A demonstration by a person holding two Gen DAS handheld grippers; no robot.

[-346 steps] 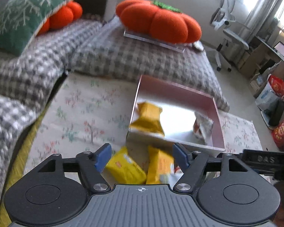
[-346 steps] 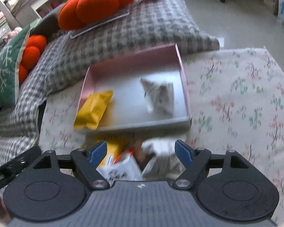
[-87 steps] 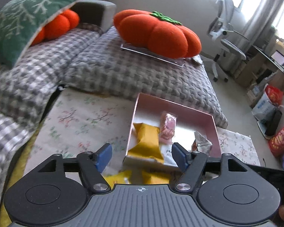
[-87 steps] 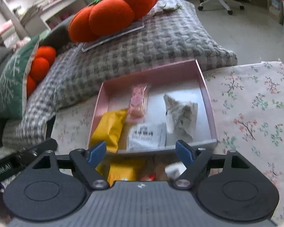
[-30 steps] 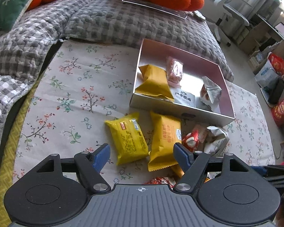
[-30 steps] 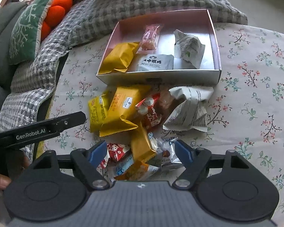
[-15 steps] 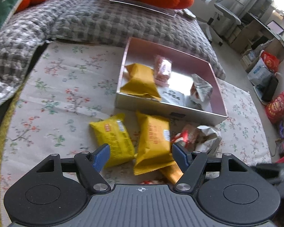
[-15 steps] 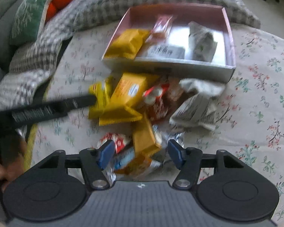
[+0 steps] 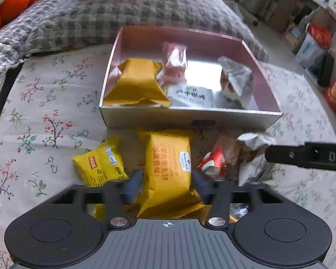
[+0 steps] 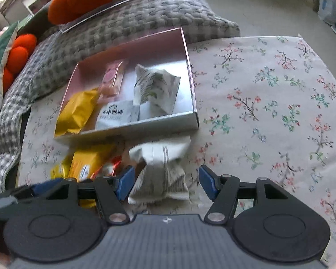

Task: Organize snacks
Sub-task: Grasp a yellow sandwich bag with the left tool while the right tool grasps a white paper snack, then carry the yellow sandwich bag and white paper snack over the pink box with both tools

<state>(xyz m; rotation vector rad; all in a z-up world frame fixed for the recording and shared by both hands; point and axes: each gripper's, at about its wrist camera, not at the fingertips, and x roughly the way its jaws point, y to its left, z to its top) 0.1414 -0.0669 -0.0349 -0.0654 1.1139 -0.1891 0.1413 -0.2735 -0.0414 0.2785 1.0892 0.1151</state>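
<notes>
Left wrist view: the orange snack pack (image 9: 168, 172) lies on the floral cloth (image 9: 44, 116) at 6 o'clock from the pink box (image 9: 190, 117), between the spread fingers of the left gripper (image 9: 165, 185); likely light, crinkly, slippery, best pinched across its flat middle. Right gripper (image 10: 165, 181) is spread around a white wrapped snack (image 10: 161, 172). The box holds a yellow packet (image 9: 136, 83), pink bar (image 9: 174, 62), white sachet (image 9: 190, 95) and grey-white bag (image 9: 235, 78).

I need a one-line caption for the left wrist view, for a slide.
Left gripper straddles an orange-yellow snack pack lying before the pink box.
</notes>
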